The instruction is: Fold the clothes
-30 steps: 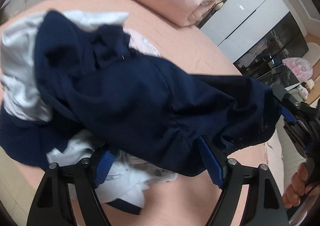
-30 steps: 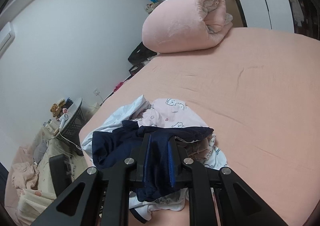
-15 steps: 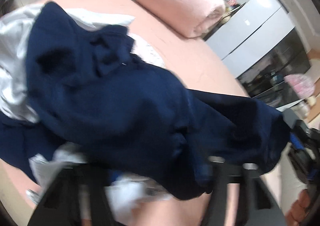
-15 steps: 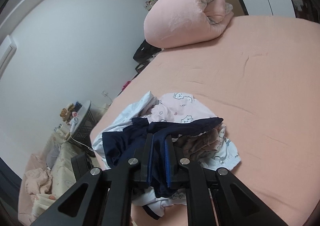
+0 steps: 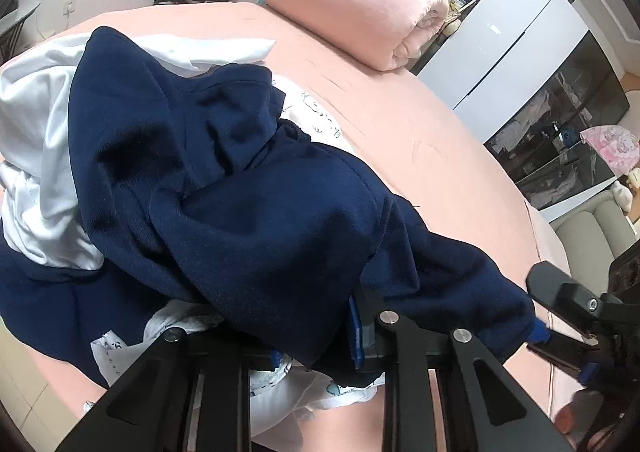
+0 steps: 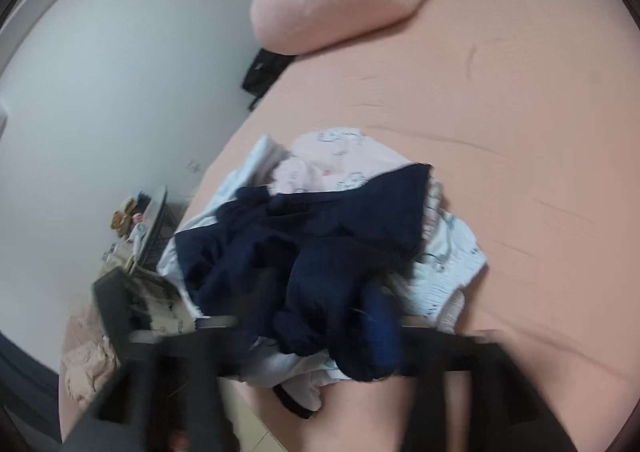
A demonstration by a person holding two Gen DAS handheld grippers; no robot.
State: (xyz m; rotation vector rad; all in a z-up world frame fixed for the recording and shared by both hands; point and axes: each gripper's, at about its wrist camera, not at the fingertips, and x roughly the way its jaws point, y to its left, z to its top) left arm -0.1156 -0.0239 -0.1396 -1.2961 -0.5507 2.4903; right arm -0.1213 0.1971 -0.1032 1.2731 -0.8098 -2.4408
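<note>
spread wide under everything: the bed [image 5: 420, 124], its pink sheet bare and flat beyond the heap, a likely place for laying a garment out. lay at the far end, well apart from the work: a rolled pink blanket [image 5: 356, 0], out of the way.

heaped near the bed's near edge: a pile of clothes [image 6: 440, 252], pale printed pieces and a white garment [image 5: 36, 156] tangled underneath. draped over the top of that pile: the navy garment [image 5: 240, 220], thick and limp, judged the piece being singled out for folding, not yet flat anywhere.

clamped narrow on a fold of that navy cloth near its lower edge, and closing further at this moment: the left claw [image 5: 316, 352], fabric bunched between the blue pads, probably to keep hold of one end.

blurred in its own view, jaws opening and standing wide: the right claw [image 6: 320, 328], navy cloth sagging loosely across the gap rather than pinched. seen from the left wrist view too, at the tip of a navy sleeve-like end, pads apart. read as a release, perhaps for a fresh hold elsewhere along the edge.

risk judged: the dangling end dragging the pale pieces along with it.
</note>
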